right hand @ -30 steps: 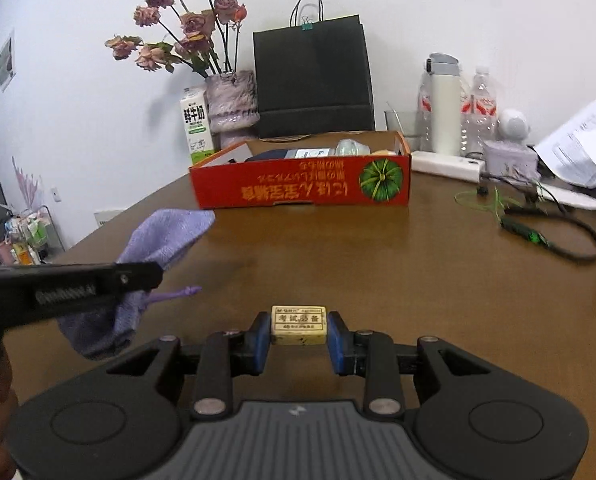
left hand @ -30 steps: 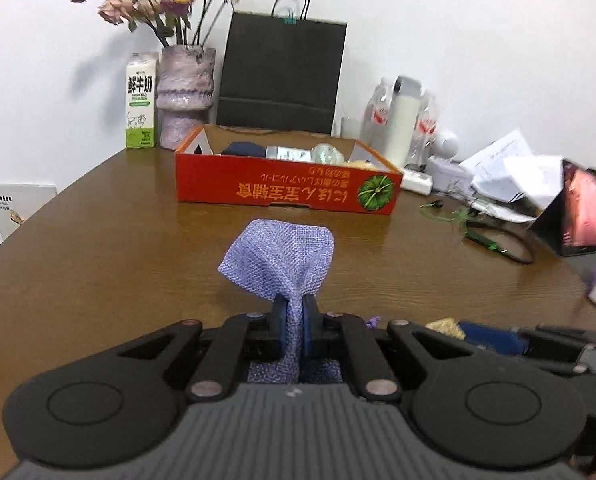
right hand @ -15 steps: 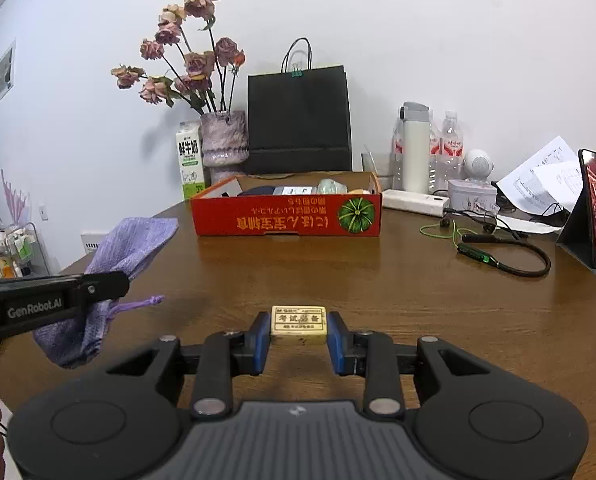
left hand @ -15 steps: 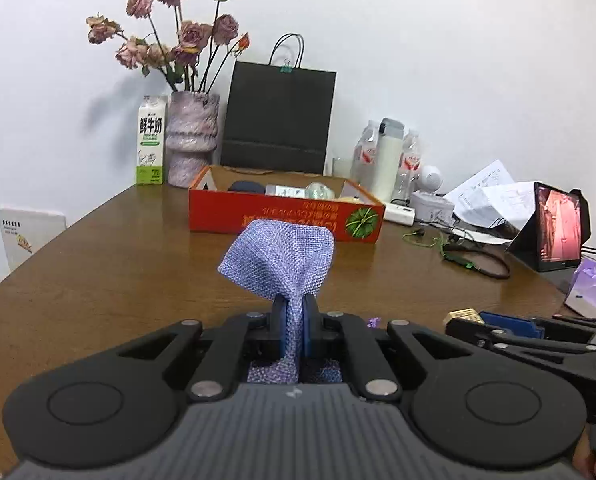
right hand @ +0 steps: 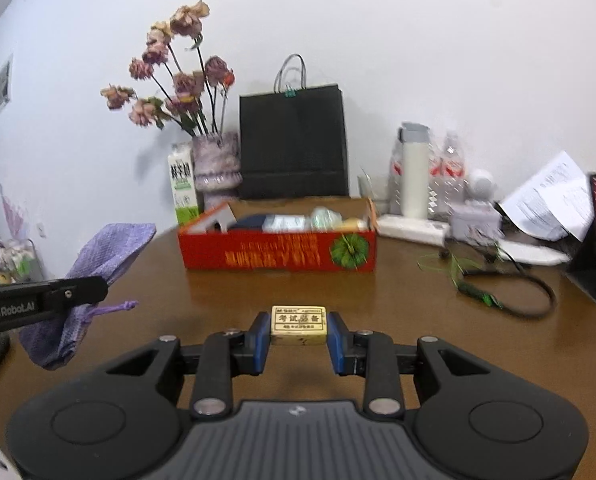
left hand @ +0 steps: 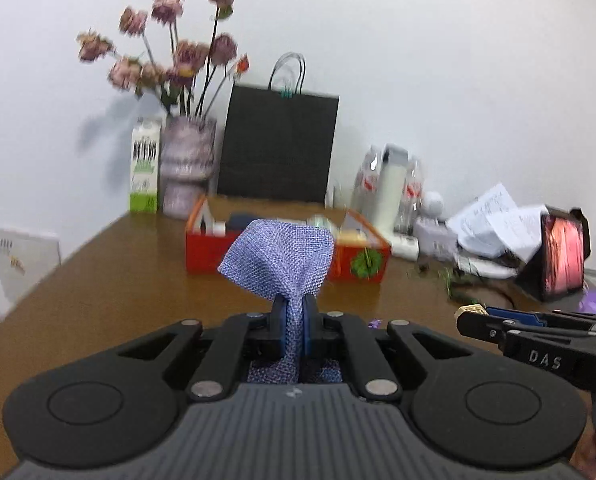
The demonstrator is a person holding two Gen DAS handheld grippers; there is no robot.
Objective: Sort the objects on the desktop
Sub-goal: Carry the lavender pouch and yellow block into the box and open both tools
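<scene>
My left gripper is shut on a purple woven cloth pouch and holds it above the brown table; the pouch also shows at the left of the right wrist view. My right gripper is shut on a small yellowish eraser with printed characters, held above the table. The eraser's tip shows in the left wrist view. A red cardboard box with several items inside sits on the table ahead of both grippers.
Behind the box stand a black paper bag, a vase of dried flowers and a milk carton. To the right are bottles, a power strip, papers, a green-black cable and a tablet.
Both grippers have risen and drawn back from the box, which now looks smaller and farther. Each keeps its hold on its object.
</scene>
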